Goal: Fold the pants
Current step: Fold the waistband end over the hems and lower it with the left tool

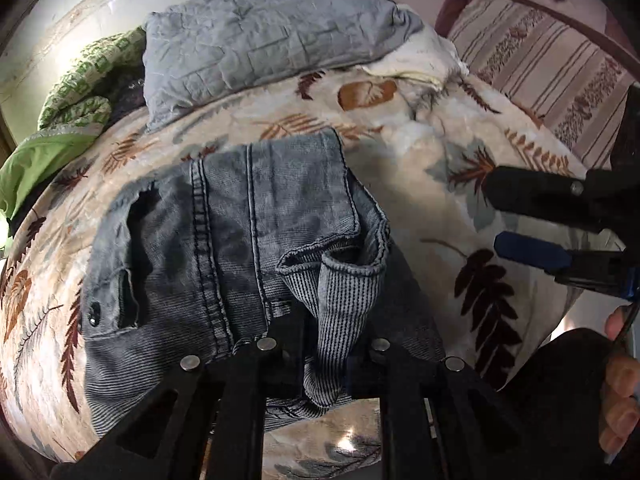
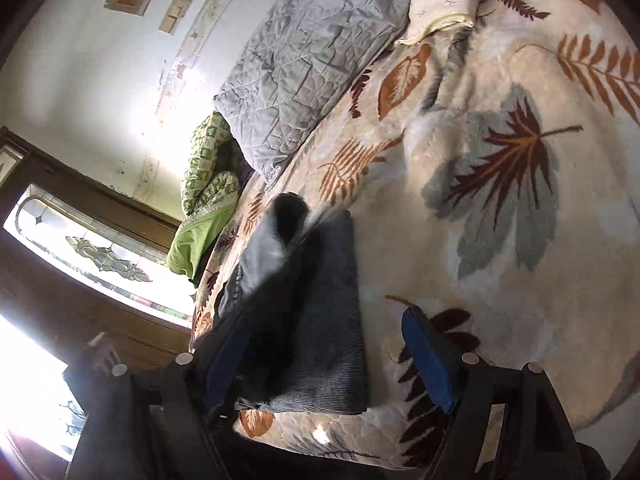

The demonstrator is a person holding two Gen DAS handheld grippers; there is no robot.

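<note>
The faded grey-blue corduroy pants (image 1: 224,240) lie bunched on the leaf-print fleece bed blanket (image 1: 420,168), a cuff pinched in the left claw (image 1: 324,356); the right claw (image 2: 332,364) hangs spread wide, empty, just beside them.

Daylight from window (image 2: 92,256) at left, blown-out glare on window and wall (image 2: 80,60), small sun patches on blanket (image 2: 500,208), pants (image 2: 304,320) motion-blurred in right view, sharp in left view, heavy fisheye bending, dark vignetted corners.

No readable text, label, brand or number shows anywhere.
</note>
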